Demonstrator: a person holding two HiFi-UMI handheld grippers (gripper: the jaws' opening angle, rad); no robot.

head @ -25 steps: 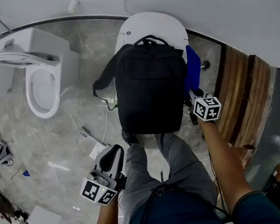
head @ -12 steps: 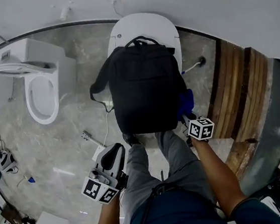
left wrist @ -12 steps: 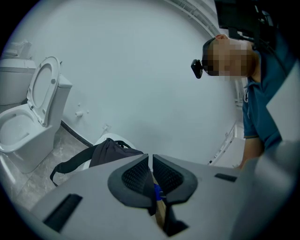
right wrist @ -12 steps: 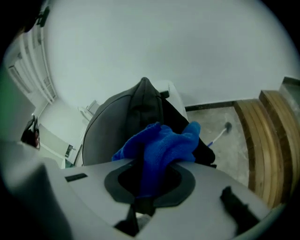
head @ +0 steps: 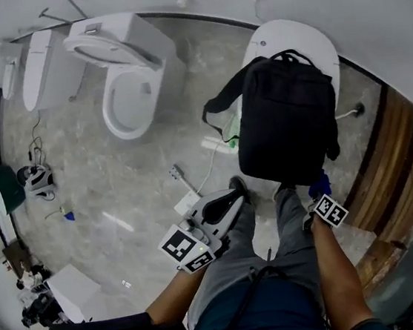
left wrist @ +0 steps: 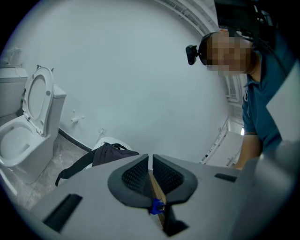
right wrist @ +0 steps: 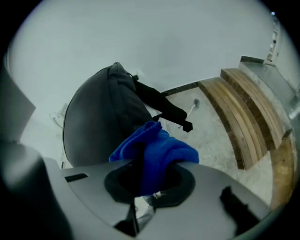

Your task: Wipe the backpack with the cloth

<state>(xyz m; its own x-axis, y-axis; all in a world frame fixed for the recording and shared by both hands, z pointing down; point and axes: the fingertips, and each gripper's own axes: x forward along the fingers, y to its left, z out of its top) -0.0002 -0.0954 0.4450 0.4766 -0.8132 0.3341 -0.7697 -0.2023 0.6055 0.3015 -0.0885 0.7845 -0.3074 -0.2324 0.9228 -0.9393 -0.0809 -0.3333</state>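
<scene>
A black backpack (head: 287, 124) leans upright on a white round-topped stand (head: 284, 33), with one strap hanging off to the left. My right gripper (head: 320, 193) is shut on a blue cloth (head: 319, 184) just below the backpack's lower right corner. In the right gripper view the blue cloth (right wrist: 157, 152) bunches out of the jaws beside the backpack's (right wrist: 101, 122) side, a little short of it. My left gripper (head: 226, 204) is shut and holds nothing, low by the person's left knee. In the left gripper view its jaws (left wrist: 150, 159) meet, and the backpack (left wrist: 110, 153) lies beyond.
A white toilet (head: 125, 81) with its lid up stands left of the backpack on the grey marble floor. Cables and a white power strip (head: 187, 200) lie on the floor between them. Wooden planks (head: 398, 174) run along the right. The person's legs (head: 290, 240) stand below the backpack.
My right gripper has slid the cloth down the backpack's right side to below its lower corner. The head view has swung round. The left gripper stays by the knee.
</scene>
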